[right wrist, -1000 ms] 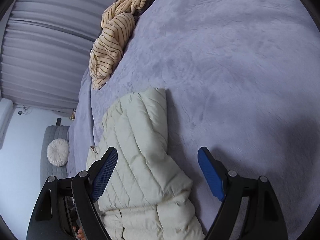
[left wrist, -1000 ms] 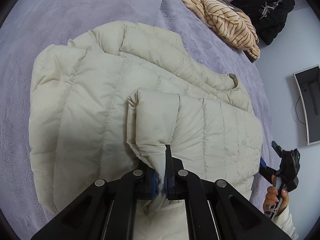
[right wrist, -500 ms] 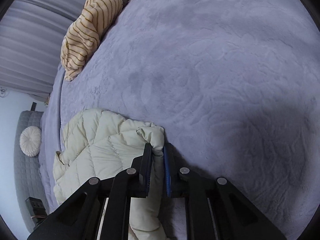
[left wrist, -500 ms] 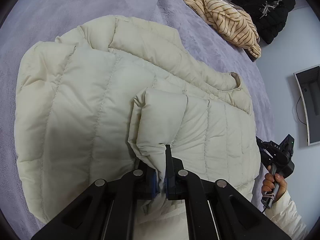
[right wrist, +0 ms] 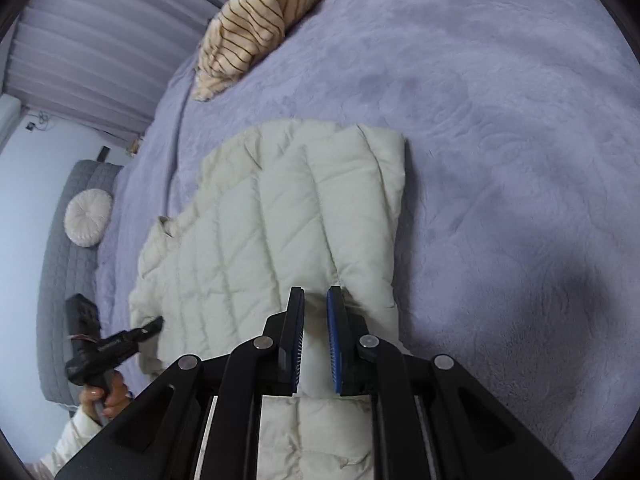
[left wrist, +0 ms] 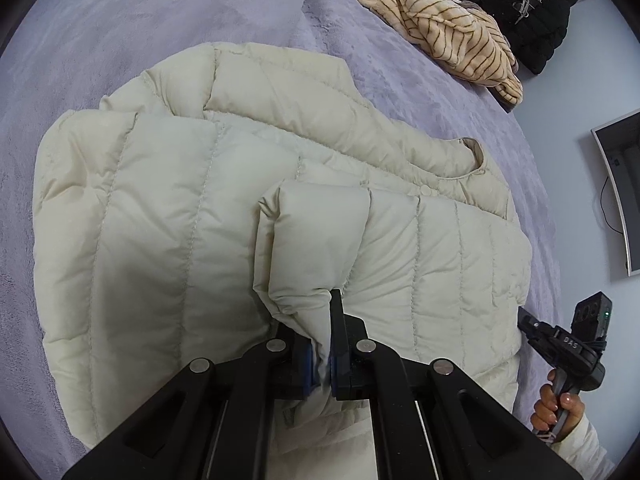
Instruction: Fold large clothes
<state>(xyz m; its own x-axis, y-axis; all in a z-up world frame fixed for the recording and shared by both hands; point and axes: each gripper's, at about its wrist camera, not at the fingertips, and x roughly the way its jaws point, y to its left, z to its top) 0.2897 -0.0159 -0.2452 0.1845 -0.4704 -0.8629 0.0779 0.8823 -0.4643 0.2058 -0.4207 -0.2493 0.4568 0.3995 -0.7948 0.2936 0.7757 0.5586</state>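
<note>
A cream quilted puffer jacket [left wrist: 168,240] lies on a lavender bedspread [left wrist: 120,32]. My left gripper [left wrist: 326,356] is shut on a folded flap of the jacket, a puffed sleeve end lying over the body near the collar [left wrist: 472,160]. In the right wrist view the jacket [right wrist: 272,232] lies flat ahead. My right gripper [right wrist: 316,336] has its jaws a narrow gap apart over the jacket's near edge; it is slightly open and I see no cloth pinched between the pads. It also shows in the left wrist view [left wrist: 568,340] at the jacket's right edge.
A beige striped garment [left wrist: 448,36] [right wrist: 256,28] lies at the far side of the bed. A black coat [left wrist: 532,4] hangs beyond it, with a wall screen [left wrist: 620,188]. A grey sofa with a round cushion [right wrist: 88,216] and pleated curtains [right wrist: 88,48] stand past the bed.
My right gripper shut on the jacket's edge half a second ago and has since parted its jaws a little, the jacket now lying flatter. My left gripper stays shut on the flap.
</note>
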